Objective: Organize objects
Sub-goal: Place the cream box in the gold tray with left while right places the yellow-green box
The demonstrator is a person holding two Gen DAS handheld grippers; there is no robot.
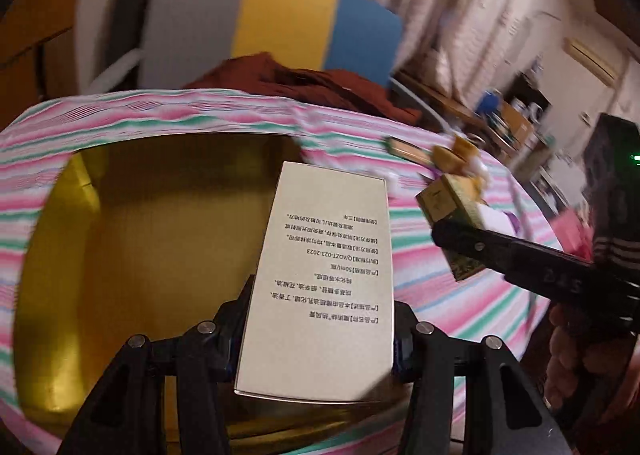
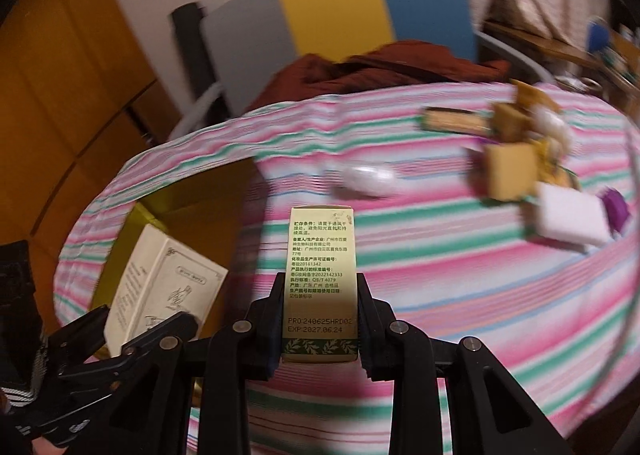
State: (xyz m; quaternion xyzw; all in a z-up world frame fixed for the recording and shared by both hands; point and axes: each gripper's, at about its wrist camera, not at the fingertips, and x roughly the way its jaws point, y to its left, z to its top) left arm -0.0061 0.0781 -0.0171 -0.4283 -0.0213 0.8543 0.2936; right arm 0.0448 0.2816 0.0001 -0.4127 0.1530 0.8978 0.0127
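Observation:
My left gripper (image 1: 320,319) is shut on a cream box with printed text (image 1: 324,287) and holds it over the open yellow box (image 1: 60,255) on the striped tablecloth. The cream box also shows in the right wrist view (image 2: 160,287), over the yellow box (image 2: 160,211). My right gripper (image 2: 320,311) is shut on a narrow green-and-yellow box (image 2: 320,283) above the cloth. That box shows in the left wrist view (image 1: 448,207), to the right of the cream box.
A pile of small boxes and packets (image 2: 520,159) lies on the cloth at the right, with a white pouch (image 2: 368,179) in the middle. A chair with a brown garment (image 2: 380,67) stands behind the table (image 2: 480,295).

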